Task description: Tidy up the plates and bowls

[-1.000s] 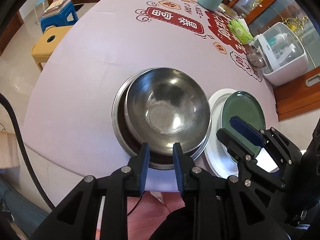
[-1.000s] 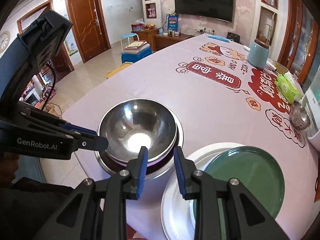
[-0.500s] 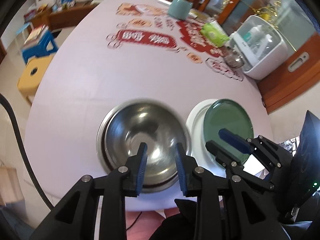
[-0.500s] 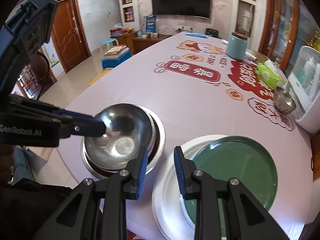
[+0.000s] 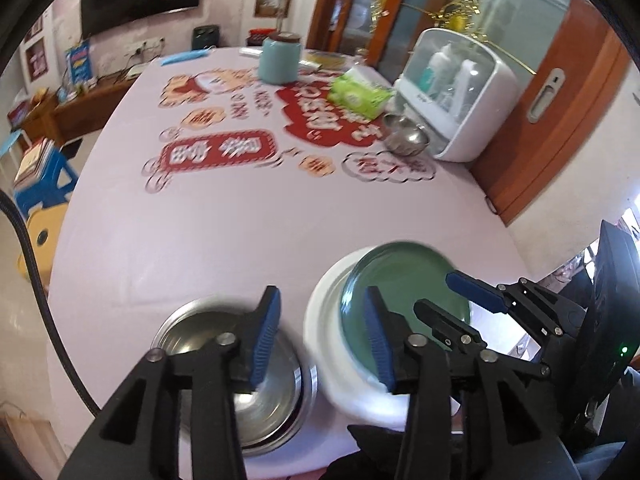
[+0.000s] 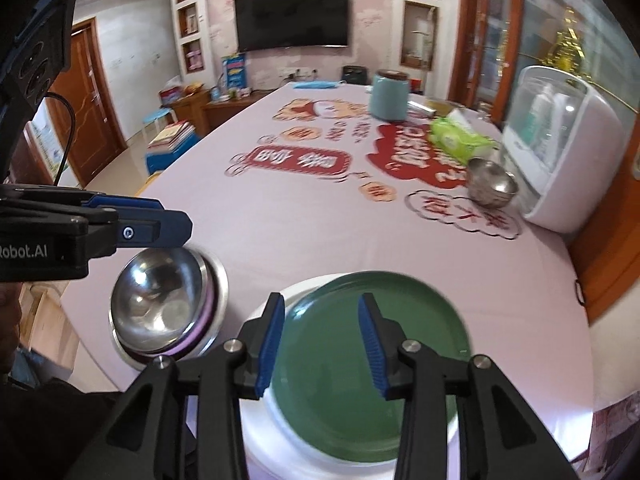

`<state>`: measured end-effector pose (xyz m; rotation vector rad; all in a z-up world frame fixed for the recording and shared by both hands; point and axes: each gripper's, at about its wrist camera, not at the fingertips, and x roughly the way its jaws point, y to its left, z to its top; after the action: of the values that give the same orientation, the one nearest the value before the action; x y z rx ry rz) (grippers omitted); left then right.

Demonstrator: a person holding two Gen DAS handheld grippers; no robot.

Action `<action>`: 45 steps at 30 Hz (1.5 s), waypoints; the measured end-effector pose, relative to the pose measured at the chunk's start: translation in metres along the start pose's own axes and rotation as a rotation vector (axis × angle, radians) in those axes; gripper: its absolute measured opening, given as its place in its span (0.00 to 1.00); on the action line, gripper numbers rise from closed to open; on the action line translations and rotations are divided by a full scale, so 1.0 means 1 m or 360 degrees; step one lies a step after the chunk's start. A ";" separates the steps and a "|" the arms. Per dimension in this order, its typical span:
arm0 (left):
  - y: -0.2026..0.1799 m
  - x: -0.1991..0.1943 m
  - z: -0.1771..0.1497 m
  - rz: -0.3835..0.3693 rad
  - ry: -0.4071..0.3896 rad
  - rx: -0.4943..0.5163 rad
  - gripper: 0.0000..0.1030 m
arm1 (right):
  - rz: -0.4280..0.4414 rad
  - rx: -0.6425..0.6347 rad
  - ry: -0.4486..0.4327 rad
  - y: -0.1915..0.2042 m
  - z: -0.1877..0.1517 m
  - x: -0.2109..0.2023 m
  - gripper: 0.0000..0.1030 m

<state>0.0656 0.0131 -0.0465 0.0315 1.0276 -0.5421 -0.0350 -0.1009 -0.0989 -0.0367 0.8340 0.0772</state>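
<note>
Both grippers are empty with jaws opening: left gripper (image 5: 320, 336) hangs over the gap between the steel bowls (image 5: 256, 392) and the plates, right gripper (image 6: 320, 344) above the green plate (image 6: 372, 380) stacked on the white plate (image 6: 280, 432) at the table (image 6: 280, 232) edge.

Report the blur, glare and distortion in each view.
Left wrist view: motion blur smears the steel bowls and the tablecloth print; fisheye bends the table edge. Right wrist view: sharper, with bright reflections in the steel bowls and mild smear on the green plate.
</note>
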 end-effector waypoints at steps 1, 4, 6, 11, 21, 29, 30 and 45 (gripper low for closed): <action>-0.004 0.001 0.003 -0.0002 -0.0010 0.0015 0.46 | -0.0009 0.0015 -0.0007 -0.007 0.002 -0.003 0.38; -0.021 0.002 0.021 -0.0007 -0.0038 0.0062 0.51 | -0.0028 0.0055 -0.0031 -0.025 0.010 -0.009 0.45; -0.030 0.004 0.034 -0.0020 -0.0040 0.0080 0.57 | -0.0042 0.0060 -0.0058 -0.036 0.017 -0.013 0.49; -0.058 0.003 0.067 -0.0057 -0.0066 0.0155 0.67 | -0.0064 0.0071 -0.0115 -0.065 0.037 -0.022 0.50; -0.108 0.011 0.131 0.0005 -0.0132 0.0254 0.78 | -0.0095 0.0070 -0.0250 -0.131 0.075 -0.033 0.61; -0.144 0.042 0.165 0.0105 -0.0101 0.0291 0.79 | -0.0060 0.0178 -0.0286 -0.191 0.104 -0.027 0.62; -0.147 0.046 0.169 0.0115 -0.0096 0.0282 0.79 | -0.0046 0.0195 -0.0289 -0.199 0.107 -0.027 0.63; -0.159 0.130 0.252 0.0188 0.0019 0.0073 0.79 | -0.0053 0.0697 -0.0187 -0.300 0.125 0.041 0.68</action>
<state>0.2499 -0.2473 0.0158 0.1352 1.0183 -0.4580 0.1095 -0.3902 -0.0449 0.3627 0.7176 -0.1346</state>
